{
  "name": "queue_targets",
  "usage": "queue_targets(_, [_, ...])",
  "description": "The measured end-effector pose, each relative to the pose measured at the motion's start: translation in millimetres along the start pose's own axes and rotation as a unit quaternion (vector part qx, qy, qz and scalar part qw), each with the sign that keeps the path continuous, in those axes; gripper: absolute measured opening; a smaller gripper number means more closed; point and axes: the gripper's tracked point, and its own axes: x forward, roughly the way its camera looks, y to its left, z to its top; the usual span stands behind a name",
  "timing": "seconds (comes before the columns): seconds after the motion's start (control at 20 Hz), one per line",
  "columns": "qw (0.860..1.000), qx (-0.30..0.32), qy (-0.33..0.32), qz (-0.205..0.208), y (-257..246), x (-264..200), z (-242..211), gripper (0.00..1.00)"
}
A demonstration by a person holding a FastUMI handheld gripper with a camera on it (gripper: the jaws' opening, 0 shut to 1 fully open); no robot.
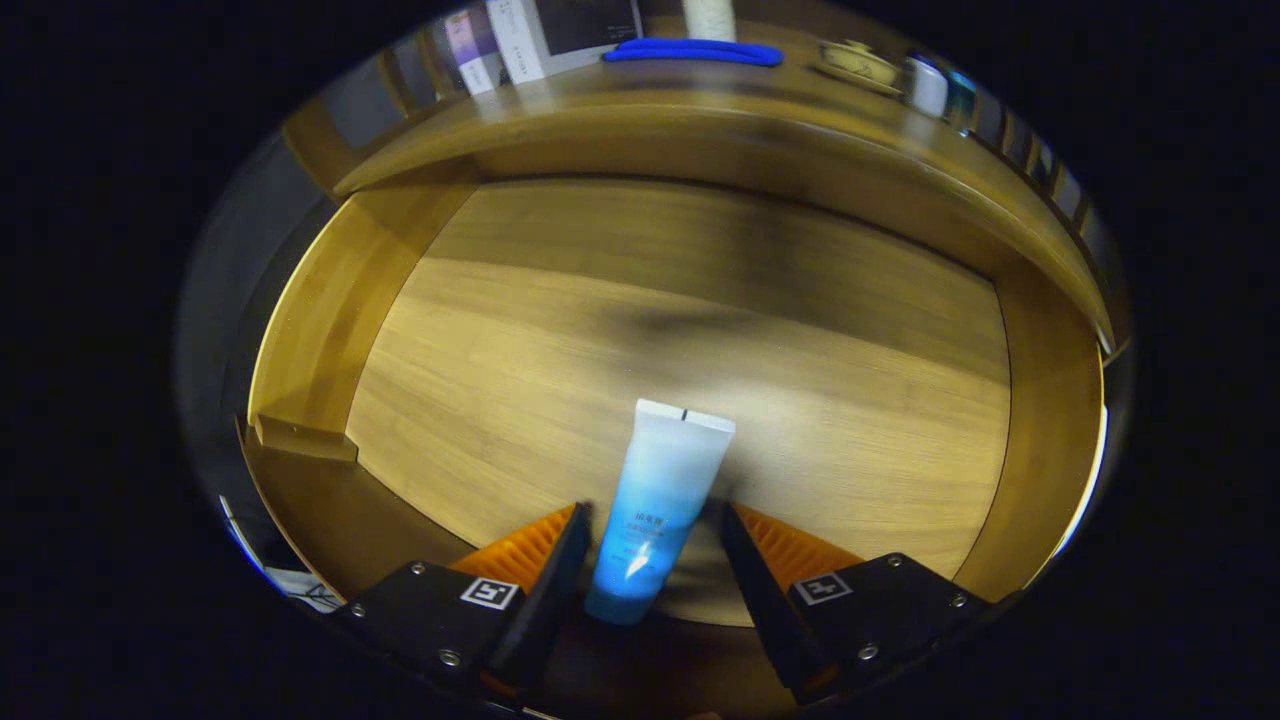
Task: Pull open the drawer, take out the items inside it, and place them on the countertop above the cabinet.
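I look down into the pulled-out wooden drawer (330,310). A blue-and-white tube (655,500) lies on its bottom, cap end toward me and flat crimped end pointing away. My gripper (650,545) is open and hangs just above the drawer floor. The tube's lower half lies between the two fingers, with a gap on each side. Neither finger presses on it. The countertop (700,110) runs across above the drawer's far end.
On the countertop lie a flat blue object (693,52), a small lidded dish (858,66), a white cup (928,86) and some boxes (520,40) at the back. The drawer's side walls (1050,440) rise left and right of the tube.
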Motion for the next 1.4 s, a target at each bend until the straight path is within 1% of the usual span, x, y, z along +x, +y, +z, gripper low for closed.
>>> queue_targets(0.05, [1.0, -0.013, 0.001, -0.008, -1.7, -0.2, 0.9, 0.84])
queue_targets(0.1, [1.0, -0.017, 0.005, -0.012, -2.2, 3.1, -1.1, 0.8])
queue_targets(0.15, [1.0, -0.018, 0.007, -0.02, -4.3, 2.0, -0.8, 0.77])
queue_targets(0.2, [0.999, -0.033, 0.007, -0.03, -7.6, 2.7, -1.0, 0.75])
queue_targets(0.35, [0.998, -0.053, -0.002, -0.019, -6.8, 1.0, 0.5, 0.53])
queue_targets(0.4, [0.998, -0.06, -0.009, -0.015, -6.7, 0.7, 3.9, 0.47])
queue_targets(0.5, [0.998, -0.058, -0.037, -0.006, -8.2, 1.5, 8.3, 0.39])
queue_targets(0.6, [0.997, -0.05, -0.06, 0.002, -6.1, -0.8, 13.4, 0.36])
queue_targets(0.75, [0.991, -0.059, -0.117, 0.008, -4.5, -10.5, 27.2, 0.36])
queue_targets(1.1, [0.972, -0.079, -0.222, -0.016, -13.3, -38.2, 49.6, 0.35])
queue_targets(1.4, [0.952, -0.06, -0.299, -0.015, -8.7, -85.9, 77.3, 0.35])
